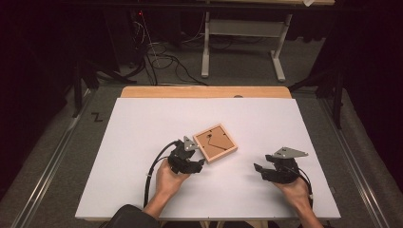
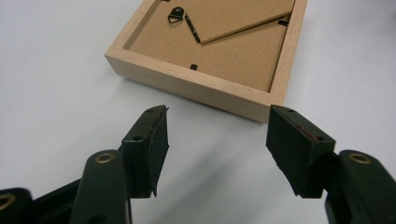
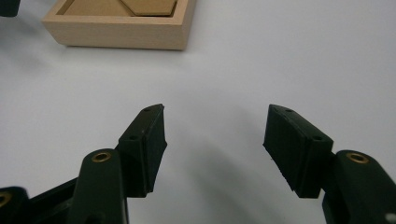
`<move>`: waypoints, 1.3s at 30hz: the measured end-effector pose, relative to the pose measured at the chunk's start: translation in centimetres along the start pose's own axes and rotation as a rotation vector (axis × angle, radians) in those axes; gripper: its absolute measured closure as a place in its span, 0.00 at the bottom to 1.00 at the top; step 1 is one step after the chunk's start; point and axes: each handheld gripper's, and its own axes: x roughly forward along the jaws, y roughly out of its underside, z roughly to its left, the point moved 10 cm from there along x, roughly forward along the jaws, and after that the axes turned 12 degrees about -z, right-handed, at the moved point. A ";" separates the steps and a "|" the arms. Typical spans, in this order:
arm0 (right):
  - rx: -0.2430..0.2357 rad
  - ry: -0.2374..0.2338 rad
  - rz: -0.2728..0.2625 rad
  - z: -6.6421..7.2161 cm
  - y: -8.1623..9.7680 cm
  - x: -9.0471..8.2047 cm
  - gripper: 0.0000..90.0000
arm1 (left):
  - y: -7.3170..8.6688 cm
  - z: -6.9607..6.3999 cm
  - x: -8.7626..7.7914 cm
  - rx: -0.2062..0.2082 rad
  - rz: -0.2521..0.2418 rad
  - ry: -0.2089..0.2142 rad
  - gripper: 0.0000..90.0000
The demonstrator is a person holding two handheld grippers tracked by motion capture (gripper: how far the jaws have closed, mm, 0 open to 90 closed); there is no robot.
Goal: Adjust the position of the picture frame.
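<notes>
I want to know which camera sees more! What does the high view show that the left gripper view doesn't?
The high view alone takes in the whole white table, the floor cables, the right gripper, open, and both hands. The left gripper view alone gives close detail: a small black hanger ring and the raised stand flap on the frame's back. Both share the wooden picture frame lying back side up, and the left gripper, open, just short of it.

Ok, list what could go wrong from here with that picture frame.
1. The picture frame lies face down, loose on the smooth white table; the open left tool just short of its near edge could push it away instead of gripping it.
2. The backing board sits lifted and askew; tilting the frame may let it slip out.
3. The right tool is too far off to steady it.
</notes>
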 end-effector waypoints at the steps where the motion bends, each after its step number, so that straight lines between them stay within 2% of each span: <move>1: 0.003 0.000 0.000 0.0 0.0 0.0 0.43 | 0.0 0.0 0.0 0.003 0.002 -0.003 0.43; 9: -0.007 0.003 0.003 0.1 0.0 0.2 0.43 | -0.1 -0.3 0.0 0.024 -0.002 -0.013 0.41; 10: -0.009 0.006 0.002 0.0 -0.2 0.4 0.44 | -0.3 -0.7 -0.1 0.056 -0.013 -0.007 0.41; 12: -0.015 0.007 -0.005 -0.1 -0.4 0.5 0.44 | -0.5 -1.1 -0.2 0.064 -0.022 0.002 0.40; 16: -0.008 -0.001 -0.010 0.1 -0.9 1.0 0.44 | -0.3 -1.5 0.1 0.045 -0.008 0.014 0.40; 18: -0.015 -0.004 -0.013 0.2 -1.1 1.2 0.44 | -0.3 -1.7 0.3 0.040 -0.001 -0.002 0.40; 21: -0.023 -0.012 -0.020 0.4 -1.4 1.5 0.44 | -0.4 -2.0 0.4 0.037 -0.002 -0.001 0.40; 24: -0.010 -0.016 -0.013 0.5 -1.6 1.8 0.45 | -0.6 -2.9 0.5 0.020 -0.012 0.021 0.40; 29: -0.008 -0.013 -0.009 0.4 -1.8 1.8 0.45 | -0.9 -3.2 0.7 -0.015 -0.033 0.030 0.40; 32: -0.004 -0.012 -0.001 0.2 -1.7 1.8 0.46 | -1.3 -2.5 0.7 -0.038 -0.052 0.020 0.40; 39: 0.014 -0.007 -0.002 0.1 -1.7 1.7 0.45 | -1.3 -0.6 0.7 -0.079 -0.047 -0.012 0.38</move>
